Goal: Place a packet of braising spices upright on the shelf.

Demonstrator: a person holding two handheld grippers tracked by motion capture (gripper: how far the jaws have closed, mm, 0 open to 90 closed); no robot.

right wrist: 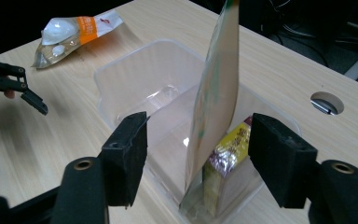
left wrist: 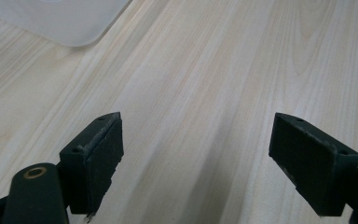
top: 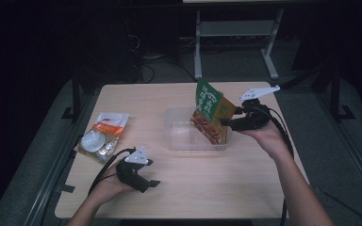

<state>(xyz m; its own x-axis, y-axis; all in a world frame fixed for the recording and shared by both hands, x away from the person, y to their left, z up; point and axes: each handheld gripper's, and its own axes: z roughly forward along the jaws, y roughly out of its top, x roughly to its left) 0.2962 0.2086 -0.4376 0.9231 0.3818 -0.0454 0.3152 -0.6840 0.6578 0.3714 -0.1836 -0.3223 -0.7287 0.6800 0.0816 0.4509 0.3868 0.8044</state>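
The green and orange food pouch [top: 210, 113] stands on end in the clear plastic tub [top: 179, 134] at mid-table, its long axis near upright, top edge tipped toward the far left, base at the tub's right end. A small yellow packet [right wrist: 228, 154] leans beside its foot inside the tub. The right gripper [top: 231, 121] hovers just beside the pouch, jaws spread wide on either side of it, touching nothing. The left gripper [top: 151, 181] rests low over bare table [top: 193, 188], jaws likewise spread and empty. A clear bag with an orange label [top: 101, 134] lies near the left edge.
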